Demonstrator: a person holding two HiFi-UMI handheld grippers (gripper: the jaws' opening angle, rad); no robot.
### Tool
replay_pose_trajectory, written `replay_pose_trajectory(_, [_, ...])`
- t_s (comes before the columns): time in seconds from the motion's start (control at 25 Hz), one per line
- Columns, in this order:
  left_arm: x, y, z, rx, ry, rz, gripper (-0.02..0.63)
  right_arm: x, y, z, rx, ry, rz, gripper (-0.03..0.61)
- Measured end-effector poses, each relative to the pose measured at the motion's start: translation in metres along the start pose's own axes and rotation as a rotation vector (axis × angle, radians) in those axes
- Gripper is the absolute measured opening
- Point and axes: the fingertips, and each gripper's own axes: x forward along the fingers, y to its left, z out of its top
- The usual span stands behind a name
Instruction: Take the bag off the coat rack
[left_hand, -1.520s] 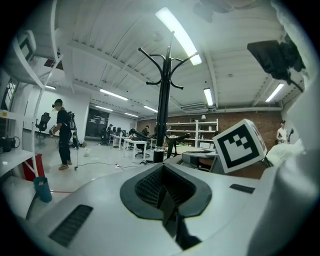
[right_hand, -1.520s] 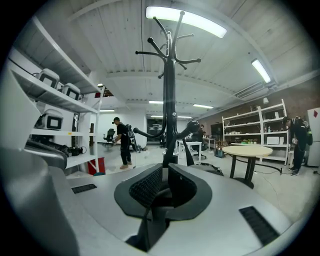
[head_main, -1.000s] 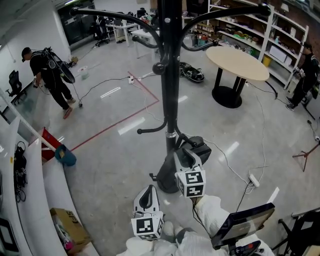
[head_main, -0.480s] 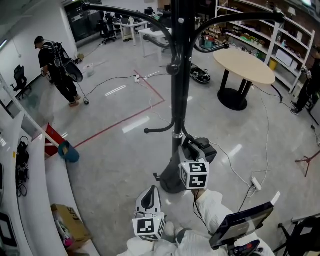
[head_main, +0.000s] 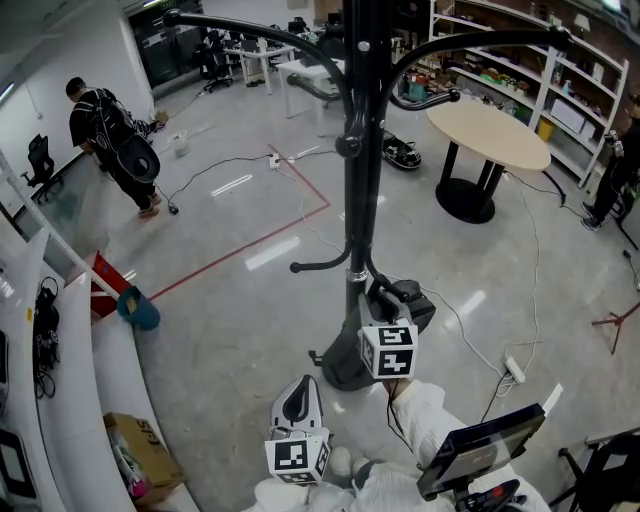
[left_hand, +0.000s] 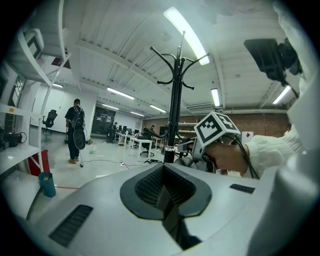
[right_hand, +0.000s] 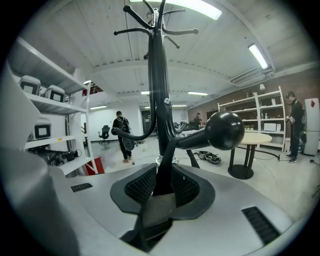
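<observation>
- OK, bag (head_main: 405, 300): a dark lump low on the coat rack (head_main: 352, 180), just beside the right gripper (head_main: 378, 298). Its outline is unclear in the head view, so I can't call the body's long axis.
- Its black strap (right_hand: 161, 170) runs nearly straight up and down, from a hook arm on the pole into the jaws, leaning slightly.
- Right gripper jaws are clamped on that strap, with the band pinched between the pads.
- Left gripper (head_main: 300, 385) jaws are closed together with nothing between them.
- Only the right gripper view shows the strap in the jaws. It also shows the ball-tipped hook (right_hand: 225, 130) sticking out toward the camera and to the right, just above the grip point.
- Only the head view shows the rack's full height and its foot, both grippers together, a round table (head_main: 490, 125) and a person walking (head_main: 115, 140) well off to the left.
- Left gripper view gives the side look: the pole is upright, the right gripper's marker cube (left_hand: 216, 131) sits close to it, and the hand (left_hand: 232, 157) is wrapped round the grip behind.
- Right arm in a white sleeve (head_main: 425, 415) reaches forward to the pole, gripper aimed at it.
- Left gripper is held low near the body, aimed forward, apart from the rack.
</observation>
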Motion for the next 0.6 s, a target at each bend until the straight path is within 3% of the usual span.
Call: replay_pose_trajectory(0.6, [0.0021, 0.0040, -0.0047, -0.004, 0.016, 0.003, 0.002, 0.0002, 0.0003, 0.0018, 0.030, -0.020, 0.020, 0.055])
